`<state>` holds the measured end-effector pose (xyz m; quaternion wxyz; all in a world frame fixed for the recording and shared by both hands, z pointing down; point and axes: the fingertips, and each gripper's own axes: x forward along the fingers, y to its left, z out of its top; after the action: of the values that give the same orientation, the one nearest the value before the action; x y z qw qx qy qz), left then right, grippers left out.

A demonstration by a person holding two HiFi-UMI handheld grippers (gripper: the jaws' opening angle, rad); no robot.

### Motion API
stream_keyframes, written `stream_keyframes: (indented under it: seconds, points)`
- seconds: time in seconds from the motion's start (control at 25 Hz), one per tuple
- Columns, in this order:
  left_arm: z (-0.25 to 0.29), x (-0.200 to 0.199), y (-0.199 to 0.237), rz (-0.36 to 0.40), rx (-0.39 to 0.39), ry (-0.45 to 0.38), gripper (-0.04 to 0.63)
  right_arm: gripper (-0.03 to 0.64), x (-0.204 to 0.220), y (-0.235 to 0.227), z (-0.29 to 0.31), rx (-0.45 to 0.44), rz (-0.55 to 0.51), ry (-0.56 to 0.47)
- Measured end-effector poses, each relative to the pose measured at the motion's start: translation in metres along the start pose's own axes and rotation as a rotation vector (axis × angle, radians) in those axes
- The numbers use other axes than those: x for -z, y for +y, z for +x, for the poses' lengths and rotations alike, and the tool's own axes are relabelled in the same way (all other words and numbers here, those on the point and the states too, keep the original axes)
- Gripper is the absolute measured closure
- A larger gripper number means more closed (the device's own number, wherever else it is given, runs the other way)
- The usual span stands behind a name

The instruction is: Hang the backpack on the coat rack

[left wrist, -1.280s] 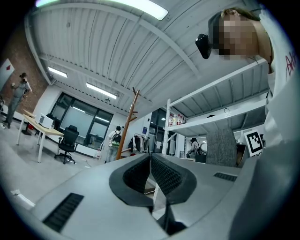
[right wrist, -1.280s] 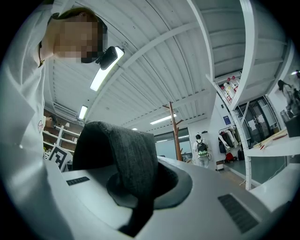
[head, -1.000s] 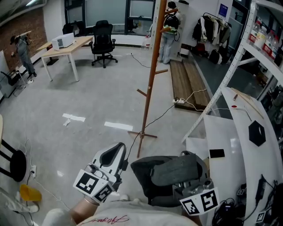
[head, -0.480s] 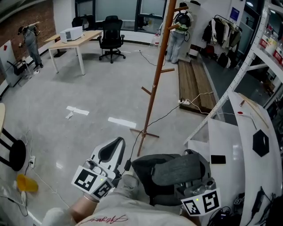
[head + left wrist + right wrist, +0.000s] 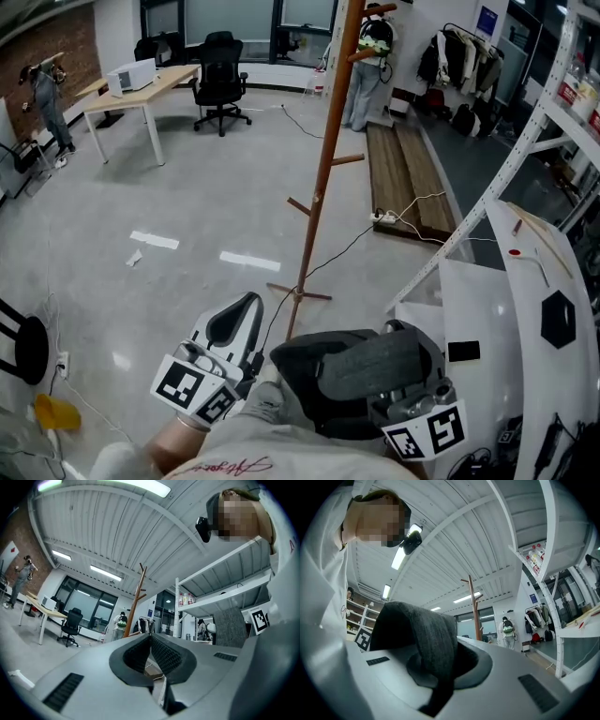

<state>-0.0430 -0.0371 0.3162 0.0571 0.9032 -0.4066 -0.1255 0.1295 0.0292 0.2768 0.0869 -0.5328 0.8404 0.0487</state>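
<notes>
As 1 second earlier, the backpack [image 5: 361,366] sits low before the person, short of the coat rack [image 5: 319,178], with the right gripper [image 5: 405,405] clenched on its grey fabric and the left gripper [image 5: 246,311] closed empty.

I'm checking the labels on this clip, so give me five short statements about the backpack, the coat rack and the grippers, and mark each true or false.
1. The backpack hangs on the coat rack. False: the right gripper holds it, apart from the rack.
2. The right gripper is shut on the backpack's grey fabric. True.
3. The coat rack lies toppled on the floor. False: it stands upright.
4. A black office chair stands beside the desk at the far end of the room. True.
5. The left gripper has its jaws wide apart. False: they are together.
</notes>
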Motion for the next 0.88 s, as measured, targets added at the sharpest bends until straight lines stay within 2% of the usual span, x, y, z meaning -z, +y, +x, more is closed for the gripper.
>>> stream_keyframes:
  seconds: [0.52, 0.88]
  points:
    - [0.097, -0.004, 0.085, -0.004, 0.038, 0.023, 0.574, 0.600, 0.024, -0.042, 0.112, 0.016, -0.010, 0.022]
    - [0.155, 0.000, 0.119, -0.007, 0.102, 0.056, 0.574, 0.600, 0.040, -0.075, 0.171, 0.057, -0.009, 0.042]
